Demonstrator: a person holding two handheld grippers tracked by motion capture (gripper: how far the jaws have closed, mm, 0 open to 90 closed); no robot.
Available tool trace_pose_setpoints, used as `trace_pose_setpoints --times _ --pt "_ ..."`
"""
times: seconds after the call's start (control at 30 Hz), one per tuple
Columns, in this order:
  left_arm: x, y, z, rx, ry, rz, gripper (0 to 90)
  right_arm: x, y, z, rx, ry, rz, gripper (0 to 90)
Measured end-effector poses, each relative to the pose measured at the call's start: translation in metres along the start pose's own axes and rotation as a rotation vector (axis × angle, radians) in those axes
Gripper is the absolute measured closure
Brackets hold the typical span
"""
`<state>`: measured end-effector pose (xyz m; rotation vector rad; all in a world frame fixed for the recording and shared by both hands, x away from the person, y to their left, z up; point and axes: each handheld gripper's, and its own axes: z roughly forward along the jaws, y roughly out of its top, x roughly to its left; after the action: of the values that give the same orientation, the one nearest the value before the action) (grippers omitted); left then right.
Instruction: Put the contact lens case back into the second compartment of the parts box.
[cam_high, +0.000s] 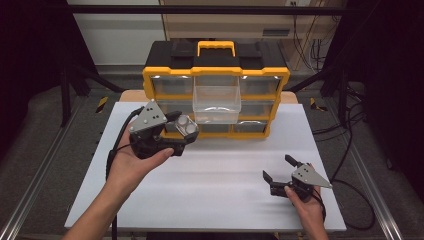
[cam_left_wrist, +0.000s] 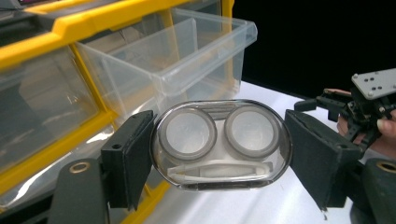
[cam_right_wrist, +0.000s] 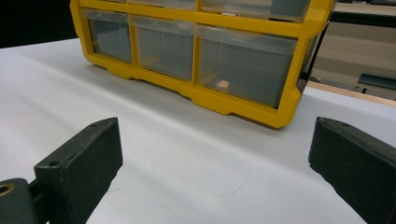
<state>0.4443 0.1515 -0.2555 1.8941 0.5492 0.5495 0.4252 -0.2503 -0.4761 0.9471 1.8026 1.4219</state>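
The left gripper (cam_high: 184, 131) is clamped on a clear oval case (cam_left_wrist: 220, 143) with 2 round caps, held above the white table (cam_high: 220, 185) just in front of the yellow organizer (cam_high: 216, 75). A clear drawer (cam_high: 216, 104) stands pulled out of the organizer's middle column, just beside the case. The right gripper (cam_high: 278, 168) rests low near the table's right front, jaws spread wide and empty.
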Motion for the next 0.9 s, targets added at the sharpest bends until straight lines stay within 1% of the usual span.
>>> trace_pose_setpoints --times 0.27,0.47,0.6,0.7,0.9 --pt "0.004 0.013 0.0 -0.016 0.004 -0.001 26.3 0.0 0.0 0.0 0.001 0.002 -0.001 3.3" --pt "0.01 0.023 0.002 -0.028 0.012 -0.008 26.3 0.0 0.0 0.0 0.001 0.002 -0.001 3.3" --pt "0.015 0.03 0.003 -0.04 0.012 -0.022 26.2 0.0 0.0 0.0 0.002 0.002 0.0 3.3" --pt "0.019 0.035 0.004 -0.044 0.02 -0.029 26.3 0.0 0.0 0.0 0.002 0.003 0.0 3.3" --pt "0.023 0.041 0.005 -0.05 0.024 -0.038 26.2 -0.001 0.0 0.0 0.002 0.002 -0.001 3.3"
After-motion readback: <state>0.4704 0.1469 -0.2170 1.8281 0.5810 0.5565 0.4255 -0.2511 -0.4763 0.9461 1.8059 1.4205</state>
